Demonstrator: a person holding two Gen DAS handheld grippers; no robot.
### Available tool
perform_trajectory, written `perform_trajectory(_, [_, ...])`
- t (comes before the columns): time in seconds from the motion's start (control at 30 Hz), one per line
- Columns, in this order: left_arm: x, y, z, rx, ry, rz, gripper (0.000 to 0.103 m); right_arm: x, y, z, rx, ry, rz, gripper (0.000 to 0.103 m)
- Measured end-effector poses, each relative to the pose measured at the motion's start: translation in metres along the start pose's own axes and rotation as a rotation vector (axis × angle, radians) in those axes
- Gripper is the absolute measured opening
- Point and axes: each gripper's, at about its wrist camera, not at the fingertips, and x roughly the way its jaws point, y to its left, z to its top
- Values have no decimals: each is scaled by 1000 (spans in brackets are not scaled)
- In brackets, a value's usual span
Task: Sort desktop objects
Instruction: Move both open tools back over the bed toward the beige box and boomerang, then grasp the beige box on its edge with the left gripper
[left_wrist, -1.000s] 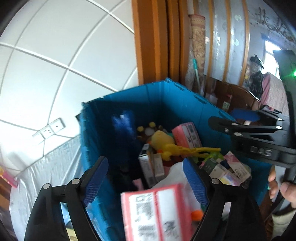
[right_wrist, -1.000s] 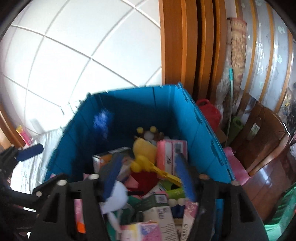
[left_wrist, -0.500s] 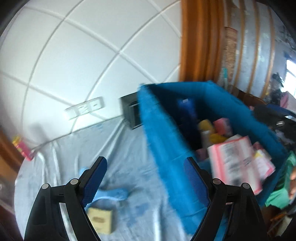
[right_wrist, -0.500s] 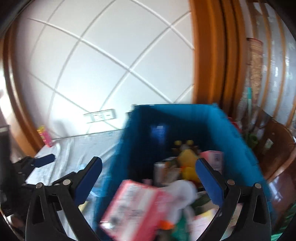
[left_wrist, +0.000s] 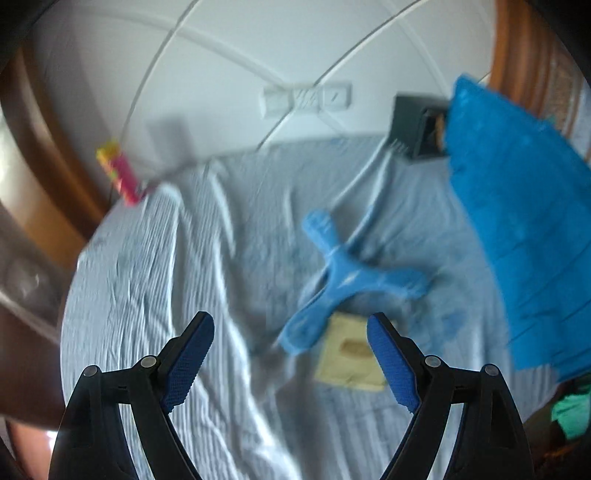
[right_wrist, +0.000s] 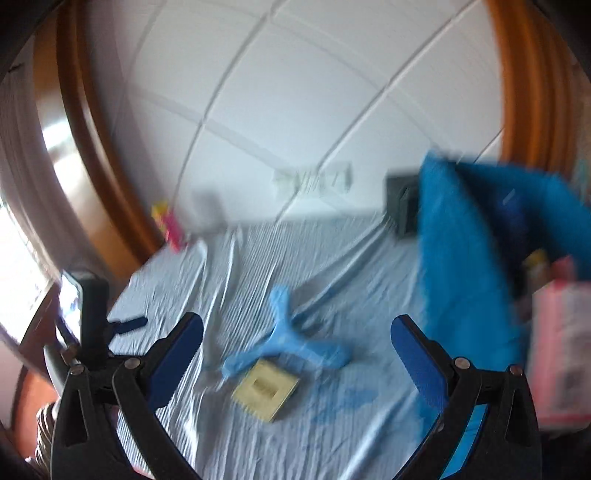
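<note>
- Blue three-armed plastic toy lies flat on the striped cloth, ahead of and between the left fingers; blurred.
- Pale yellow flat packet lies partly under one of its arms, just beside the inner finger.
- Blue crate stands right of both, with boxes inside.

White tiled wall w/ grey grout lines at back, white socket plate low on it. Glossy orange-brown wooden frame on left & right edges. Bright daylight at far left; wrinkled blue-grey striped cloth covers desk.
</note>
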Motion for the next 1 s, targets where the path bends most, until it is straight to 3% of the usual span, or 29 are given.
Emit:
perform_trajectory(0.07, [28, 12, -16, -15, 54, -7, 77, 37, 3, -17, 13, 78, 9, 103])
perform_trajectory(0.13, [57, 16, -30, -30, 113, -14, 53, 77, 2, -39, -4, 163, -3, 103])
perform_trajectory(0.17, [72, 17, -37, -37, 144, -18, 45, 97, 1, -51, -15, 207, -10, 100])
perform_trajectory(0.2, [85, 17, -43, -46, 172, -23, 32, 118, 1, -63, -25, 250, -17, 91])
perform_trajectory(0.23, [98, 17, -48, -55, 196, -28, 24, 138, 0, -74, -36, 293, -24, 65])
perform_trajectory(0.27, [112, 15, -54, -59, 219, -26, 22, 154, -1, -86, -38, 335, -21, 51])
perform_trajectory(0.5, [167, -5, -78, -35, 285, 30, 20, 222, -14, -138, -113, 494, -74, 50])
perform_trajectory(0.63, [171, -15, -76, -38, 267, 13, 17, 237, -4, -148, -192, 512, -99, 50])
perform_trajectory(0.8, [167, -23, -82, -51, 259, -22, 14, 246, 4, -153, -207, 518, -70, 50])
perform_trajectory(0.9, [165, -17, -85, -73, 260, -40, 14, 234, -3, -143, -135, 477, 27, 41])
perform_trajectory(1.0, [163, -13, -87, -79, 269, -45, 14, 222, -10, -133, -59, 435, 131, 40])
